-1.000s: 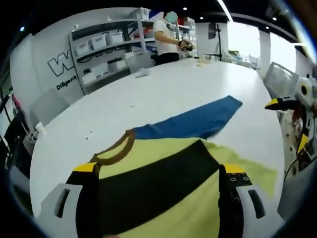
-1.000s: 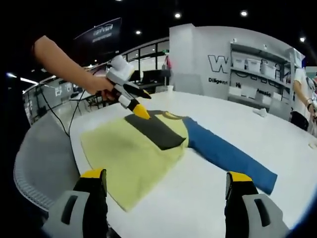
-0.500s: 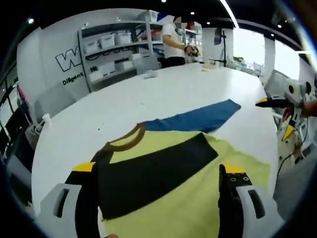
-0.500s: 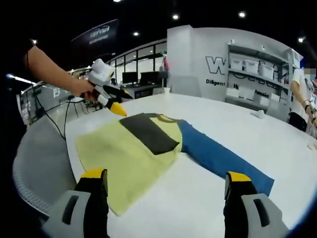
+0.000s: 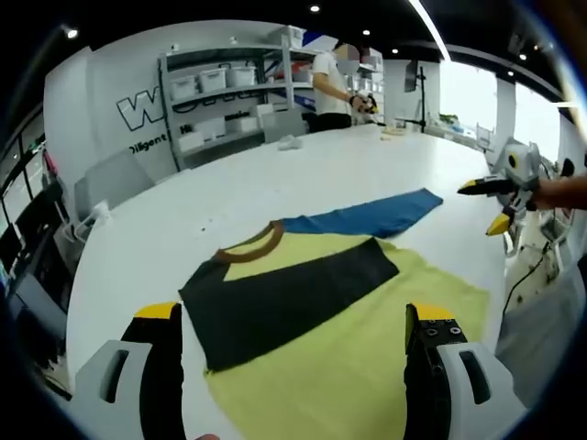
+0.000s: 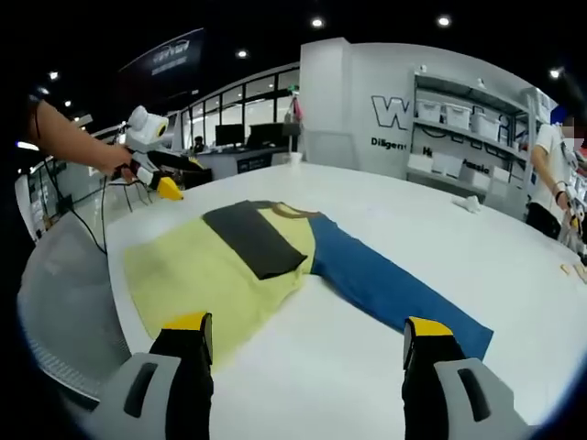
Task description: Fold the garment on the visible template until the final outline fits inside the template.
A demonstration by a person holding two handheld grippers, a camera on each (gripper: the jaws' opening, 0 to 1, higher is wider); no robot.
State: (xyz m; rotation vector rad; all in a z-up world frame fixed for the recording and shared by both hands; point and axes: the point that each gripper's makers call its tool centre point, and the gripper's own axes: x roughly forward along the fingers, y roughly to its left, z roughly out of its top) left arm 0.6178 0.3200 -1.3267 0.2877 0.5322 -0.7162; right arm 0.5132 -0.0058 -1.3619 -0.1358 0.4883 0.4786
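The yellow long-sleeved garment (image 6: 211,270), with its black sleeve folded across and blue sleeve extended, lies near the white tabletop (image 6: 514,275) edge, both grippers (image 5: 293,357) (image 6: 307,371) released and empty.

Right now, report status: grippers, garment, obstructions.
Left hand-held gripper open, holding nothing. Right hand-held gripper open, holding nothing. Yellow shirt flat on white table, black sleeve folded in, blue sleeve still out. Nothing in the way.

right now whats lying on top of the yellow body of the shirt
A black sleeve lies folded across the yellow body, reaching the brown collar. The yellow fabric beneath it is covered, and whatever lies under the shirt on the white table cannot be seen.
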